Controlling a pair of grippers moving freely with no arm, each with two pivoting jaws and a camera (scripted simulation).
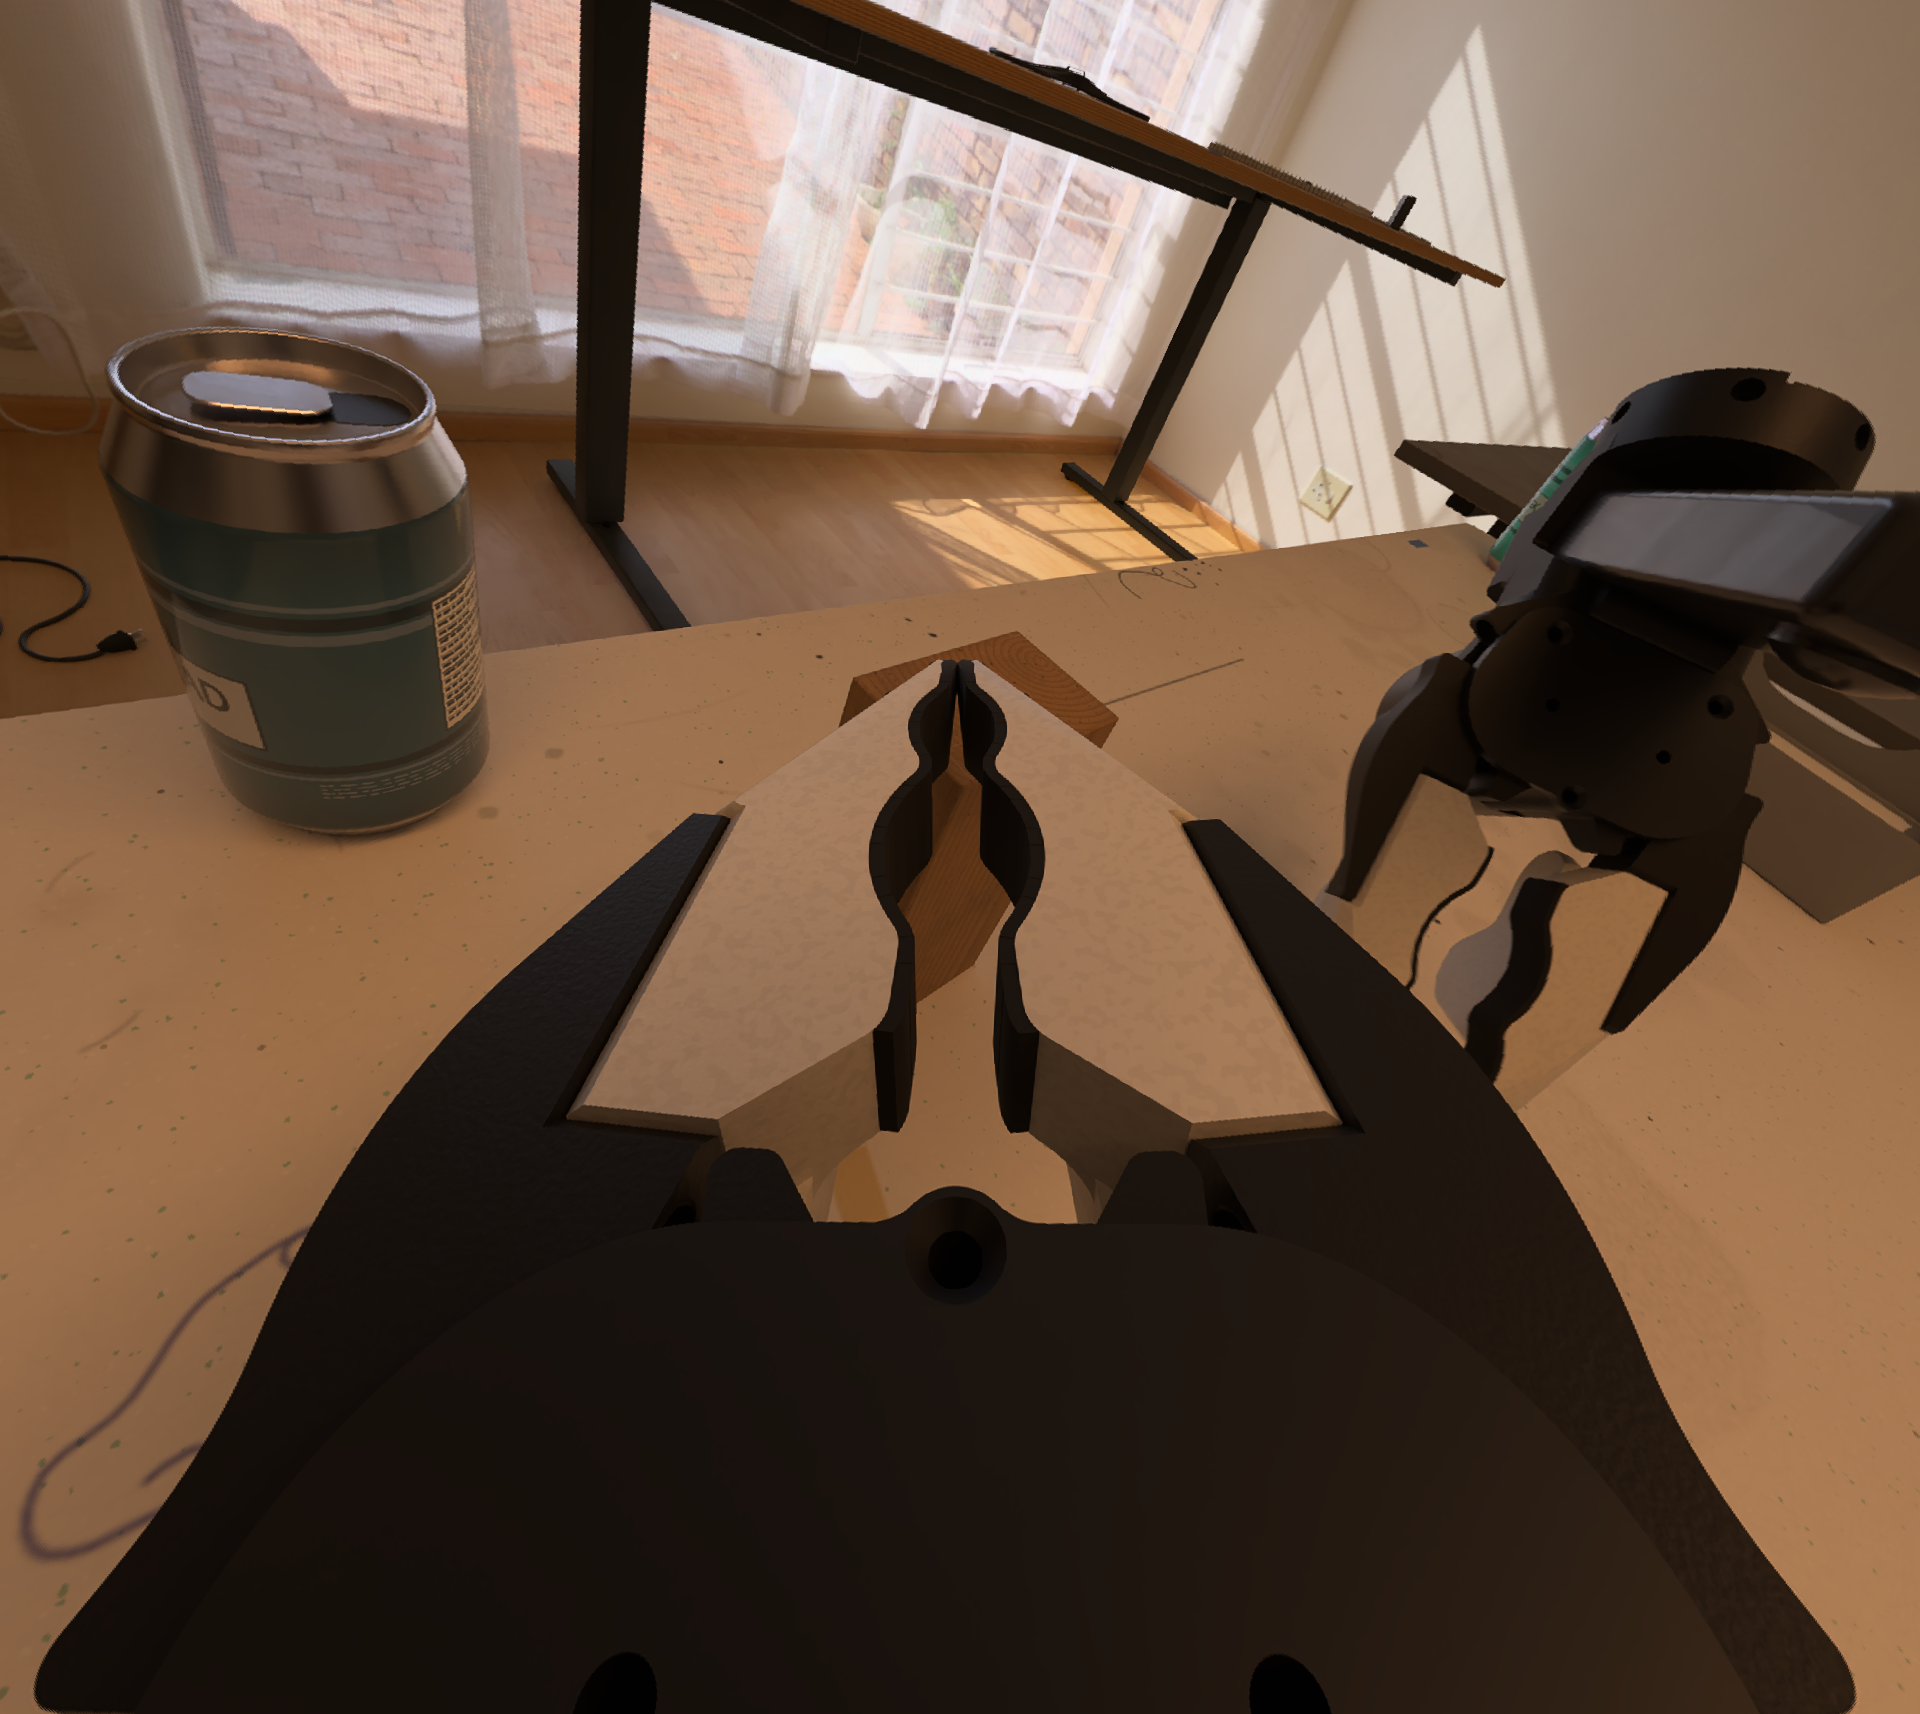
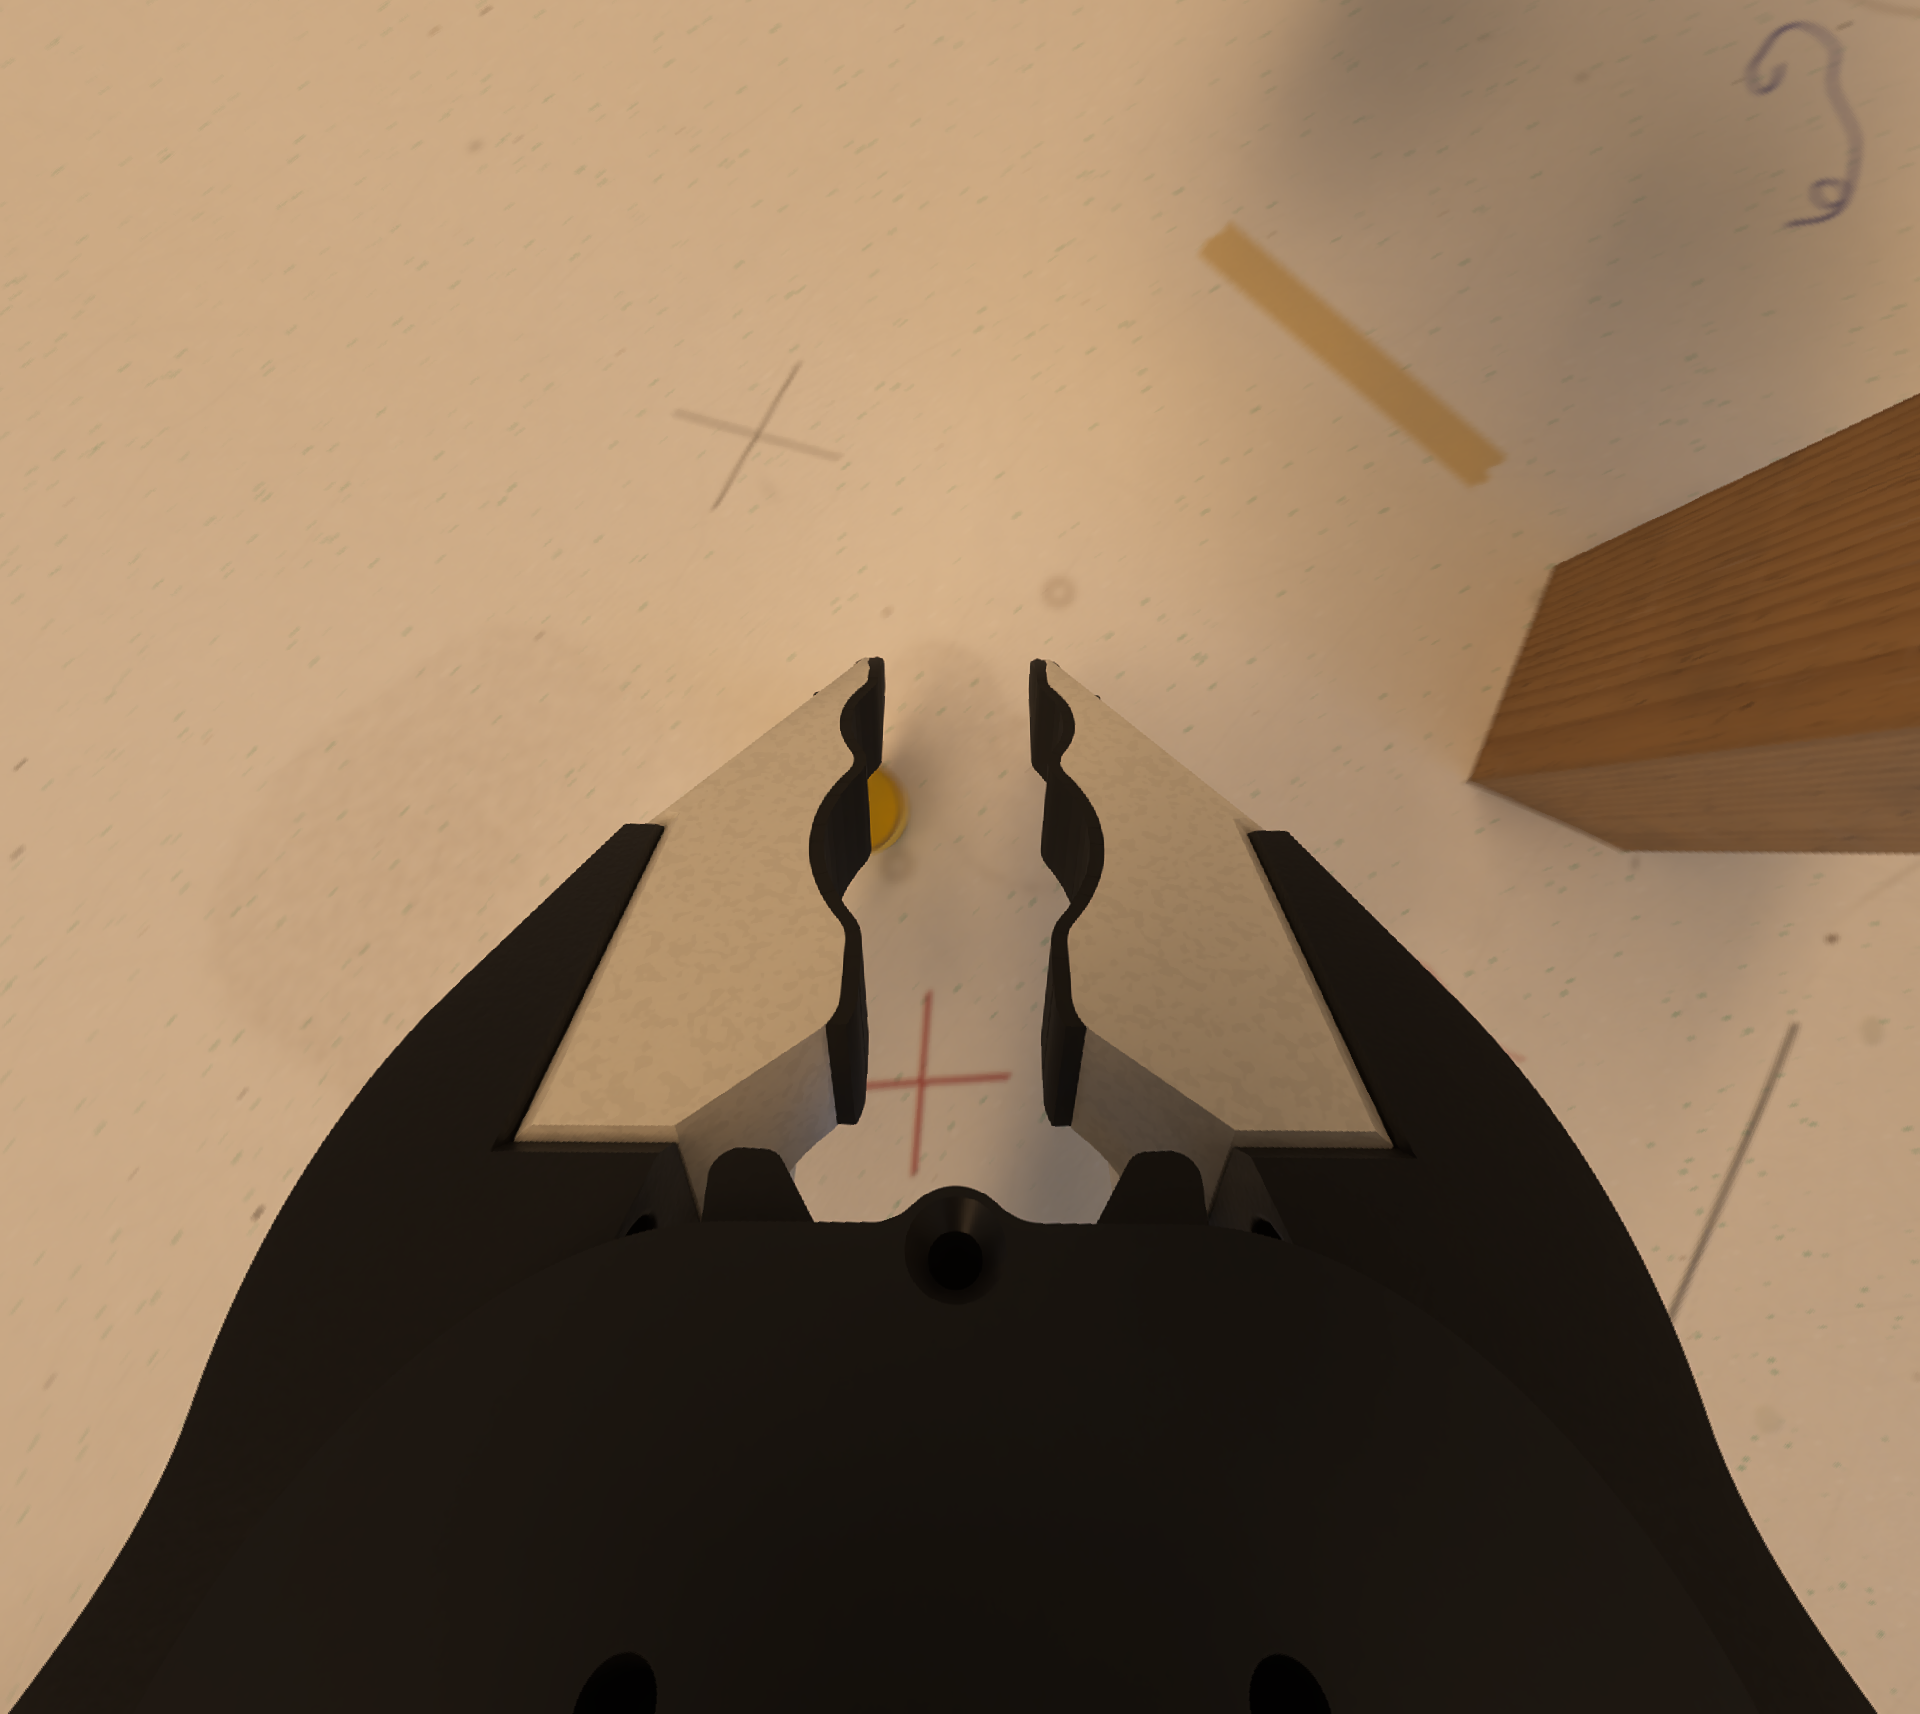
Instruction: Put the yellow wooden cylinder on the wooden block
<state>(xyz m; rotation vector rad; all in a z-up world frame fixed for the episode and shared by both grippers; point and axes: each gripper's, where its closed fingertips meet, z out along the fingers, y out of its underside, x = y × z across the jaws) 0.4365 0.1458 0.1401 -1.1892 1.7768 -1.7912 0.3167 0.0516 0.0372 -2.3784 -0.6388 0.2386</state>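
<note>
The wooden block lies on the tan table just beyond my left gripper, which is shut and empty, its fingers covering most of the block. The block also shows at the right edge of the right wrist view. My right gripper points down at the table with its jaws open. A small part of the yellow wooden cylinder shows below it, against the inner side of the left finger, mostly hidden. The right gripper also shows in the left wrist view, right of the block.
A large teal and silver can stands on the table at the left. A strip of tan tape and pen crosses mark the table top. A dark-legged desk stands by the window beyond the table.
</note>
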